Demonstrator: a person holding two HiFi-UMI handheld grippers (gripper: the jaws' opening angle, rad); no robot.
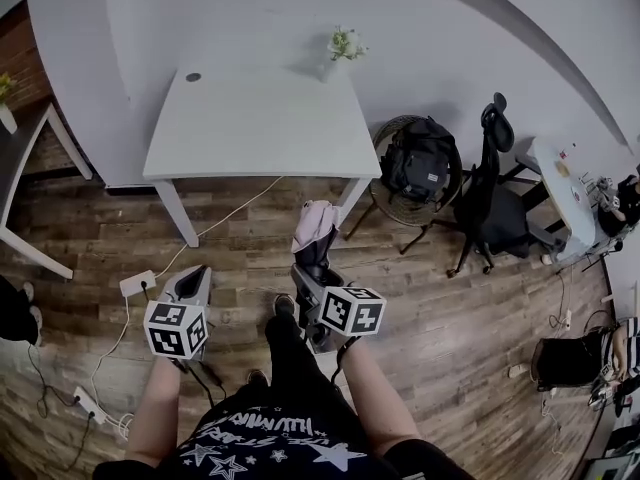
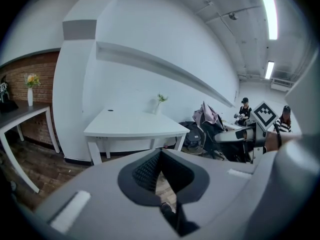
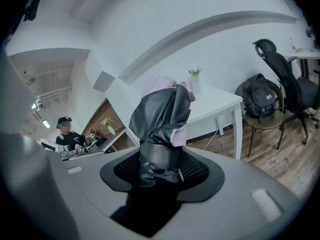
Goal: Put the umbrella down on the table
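This is an office. A black swivel chair [image 1: 492, 203] stands by a cluttered desk [image 1: 548, 163], and a white table [image 1: 250, 128] sits against the wall [image 1: 250, 18].

Right tool [image 3: 161, 170]: jaws clamped on a folded umbrella [image 3: 161, 118], black outside with a pale pink lining, standing upright between the pads.
Behind it: a white counter [image 3: 216, 104] bearing a small vase of flowers [image 3: 194, 82].
Right: black backpack [image 3: 258, 97] on a round chair; black office chair [image 3: 291, 86]; wooden floor [image 3: 282, 160].
Far left: seated person [image 3: 70, 137], with a brick wall nearby.
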